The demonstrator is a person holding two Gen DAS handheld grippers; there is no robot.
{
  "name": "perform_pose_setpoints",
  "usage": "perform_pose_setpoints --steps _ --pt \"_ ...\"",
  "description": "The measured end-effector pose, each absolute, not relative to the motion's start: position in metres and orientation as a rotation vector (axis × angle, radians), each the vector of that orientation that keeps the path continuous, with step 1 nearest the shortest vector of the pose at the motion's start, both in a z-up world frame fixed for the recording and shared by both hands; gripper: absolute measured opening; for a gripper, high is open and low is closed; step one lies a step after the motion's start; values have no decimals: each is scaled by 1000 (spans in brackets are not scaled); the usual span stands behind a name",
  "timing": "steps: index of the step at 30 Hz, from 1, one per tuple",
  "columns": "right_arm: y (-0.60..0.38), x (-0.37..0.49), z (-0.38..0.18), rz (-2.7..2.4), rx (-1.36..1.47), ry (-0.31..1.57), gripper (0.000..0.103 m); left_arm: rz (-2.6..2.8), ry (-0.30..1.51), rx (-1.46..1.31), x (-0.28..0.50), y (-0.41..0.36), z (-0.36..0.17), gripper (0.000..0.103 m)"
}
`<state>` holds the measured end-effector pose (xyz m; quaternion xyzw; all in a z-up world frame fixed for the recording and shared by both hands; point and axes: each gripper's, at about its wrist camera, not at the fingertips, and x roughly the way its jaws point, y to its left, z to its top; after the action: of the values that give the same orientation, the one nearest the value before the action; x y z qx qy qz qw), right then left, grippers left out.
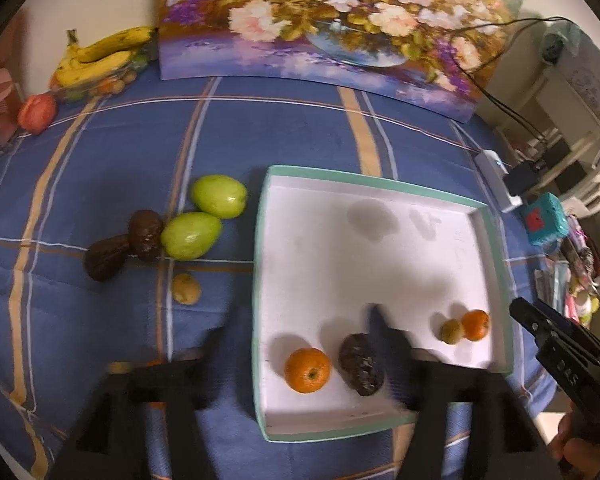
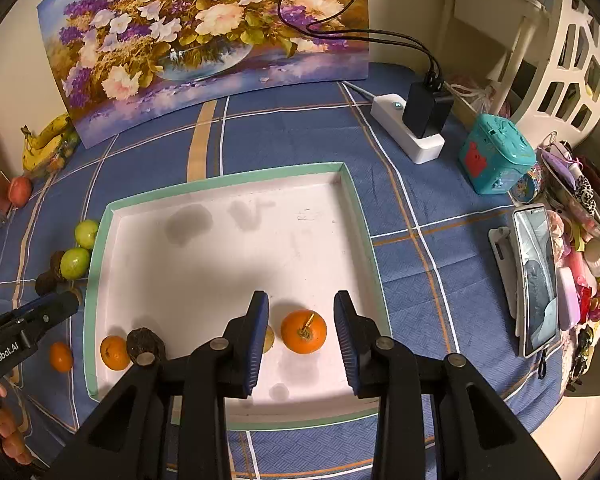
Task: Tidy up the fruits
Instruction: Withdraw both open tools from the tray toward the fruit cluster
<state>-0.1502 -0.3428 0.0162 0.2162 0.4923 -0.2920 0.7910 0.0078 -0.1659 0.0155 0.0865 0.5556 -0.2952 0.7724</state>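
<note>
Left claw fingers motion-blurred; small yellowish fruit half hidden.

Warm indoor light, fairly bright, mostly from above. White tray floor nearly blown out in both views, w/ soft grey shadows across it. Strong fisheye bend: painting edges curve, corners go black. Left wrist view: left gripper fingers motion-smeared, soft outlines. Right wrist view sharper; right gripper fingers crisp, blue pads clear.

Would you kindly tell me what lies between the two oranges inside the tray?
In the left wrist view, a dark avocado and a small greenish fruit.
</note>
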Motion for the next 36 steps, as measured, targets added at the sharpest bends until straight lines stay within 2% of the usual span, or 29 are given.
perform_pose_setpoints --steps 1,2,4,5,6,8,10,13,16,36 --pt "-343 -150 14 -629 463 1062 38 -627 1201 191 9 -165 15 77" --pt "-343 -150 13 -632 461 1066 49 -616 1201 197 10 -164 15 78" --pt "-343 -150 10 -632 464 1071 64 -590 1200 208 12 -161 13 88" --pt "-344 -150 8 -630 464 1073 65 -562 1198 218 14 -159 11 99" --pt "-344 -150 8 -631 463 1076 66 -546 1196 225 15 -159 10 103" --pt "-344 -149 6 -639 455 1081 78 -512 1190 245 17 -156 7 103" --pt "-344 -149 3 -639 451 1082 85 -495 1186 257 19 -154 6 103" --pt "-343 -148 1 -630 448 1078 86 -480 1174 260 20 -152 7 103" --pt "-342 -146 1 -624 433 1073 98 -473 1166 264 20 -150 8 103" --pt "-327 -134 6 -598 413 1038 98 -422 1147 274 34 -132 11 103"
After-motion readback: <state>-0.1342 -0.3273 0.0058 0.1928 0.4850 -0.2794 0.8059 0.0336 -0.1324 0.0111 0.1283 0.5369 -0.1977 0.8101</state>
